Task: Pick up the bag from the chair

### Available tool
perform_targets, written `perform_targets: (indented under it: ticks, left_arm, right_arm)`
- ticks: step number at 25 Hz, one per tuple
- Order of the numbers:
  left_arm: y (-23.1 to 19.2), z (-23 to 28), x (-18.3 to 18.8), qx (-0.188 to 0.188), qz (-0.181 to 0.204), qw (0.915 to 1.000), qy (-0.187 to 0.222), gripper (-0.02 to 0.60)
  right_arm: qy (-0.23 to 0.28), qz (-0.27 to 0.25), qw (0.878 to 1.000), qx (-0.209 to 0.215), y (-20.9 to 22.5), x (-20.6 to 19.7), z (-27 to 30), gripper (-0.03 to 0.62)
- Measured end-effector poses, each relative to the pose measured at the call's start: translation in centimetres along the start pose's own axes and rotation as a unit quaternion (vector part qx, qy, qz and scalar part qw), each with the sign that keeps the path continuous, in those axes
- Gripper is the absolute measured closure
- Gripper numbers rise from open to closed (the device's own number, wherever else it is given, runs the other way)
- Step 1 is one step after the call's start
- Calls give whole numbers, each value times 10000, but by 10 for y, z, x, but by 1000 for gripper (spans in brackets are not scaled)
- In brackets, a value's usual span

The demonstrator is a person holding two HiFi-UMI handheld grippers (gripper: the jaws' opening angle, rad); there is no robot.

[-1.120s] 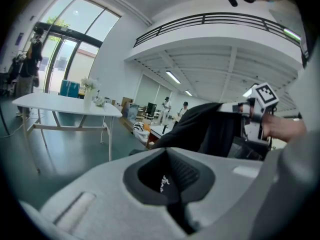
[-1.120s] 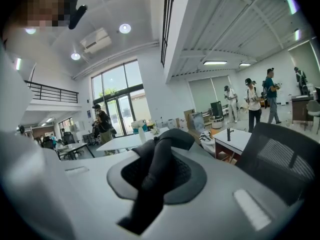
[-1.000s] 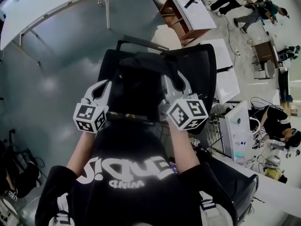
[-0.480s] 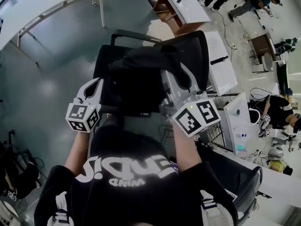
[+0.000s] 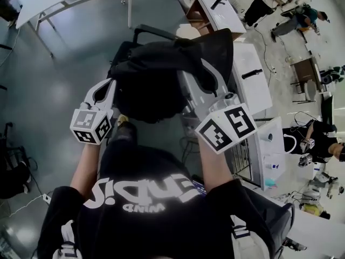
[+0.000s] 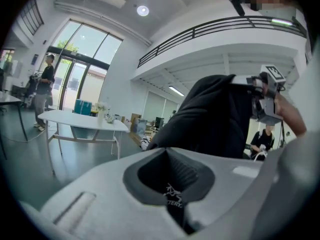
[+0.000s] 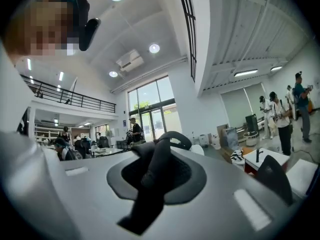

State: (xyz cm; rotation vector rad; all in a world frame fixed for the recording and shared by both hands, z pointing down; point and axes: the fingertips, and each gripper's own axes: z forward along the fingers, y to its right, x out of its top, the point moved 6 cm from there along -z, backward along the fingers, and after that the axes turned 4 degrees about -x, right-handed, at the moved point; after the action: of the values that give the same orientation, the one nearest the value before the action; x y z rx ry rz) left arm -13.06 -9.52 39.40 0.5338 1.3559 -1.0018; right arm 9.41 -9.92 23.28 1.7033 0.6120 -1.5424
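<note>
Bag (image 5: 151,85) hangs over the chair (image 5: 218,45), stretched sideways between both tools, the left tool (image 5: 105,90) clenched on its fabric and the right tool (image 5: 207,82) clenched on a strap (image 7: 155,174).

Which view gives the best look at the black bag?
The head view: most of the bag shows, held between the left gripper and right gripper. The left gripper view shows only one side plus fabric clamped in its jaws; the right gripper view just a strap.
</note>
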Motion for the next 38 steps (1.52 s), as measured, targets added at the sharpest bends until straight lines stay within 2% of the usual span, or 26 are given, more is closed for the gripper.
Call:
perform_targets:
  ticks: [7,14,23,31,38]
  left_arm:
    - [48,-87,-3,477,61,9986,210,580]
    - [93,-170,-30,533,81,9985,-14,580]
    - [132,-225,-85,34,-44,9992,-393,580]
    - [143,-244,-90,-145,72,9993,-337,580]
    - [142,-250,-95,-103,79,9997,-194,580]
  right_arm:
    - [16,-58,9976,696,-61,14,-49,539]
    - [-189,-27,9964,831,-120,-1,-114,537]
    - [-608,136,9979,155,-154,-70,-194,537]
    - [-945,302,9940,-472,-158,-130,-234,537]
    - [-1020,184,9925,-643,-150,-176,-242,537]
